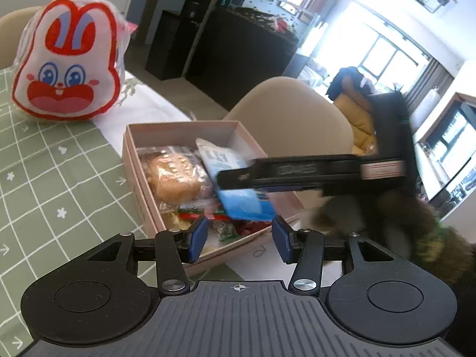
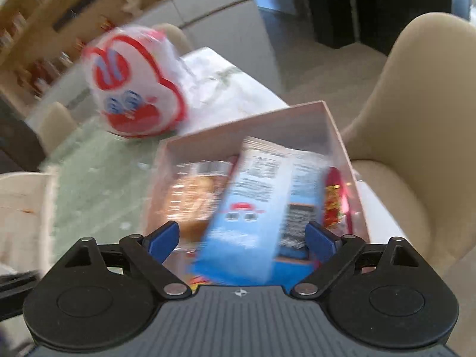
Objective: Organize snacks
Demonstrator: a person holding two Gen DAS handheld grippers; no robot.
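The pink box (image 1: 166,136) sits on the counter (image 1: 53,178) as the collecting place, already packed with a wrapped bun (image 1: 174,178) and red packets (image 2: 334,205). The right gripper (image 2: 242,238) has its fingers spread wide around the blue snack packet (image 2: 253,217), seemingly letting it go into the box; whether a pad touches it I cannot tell. The packet's long axis runs from bottom centre toward the box's far wall. The left gripper (image 1: 239,235) hovers open and empty beside the box.
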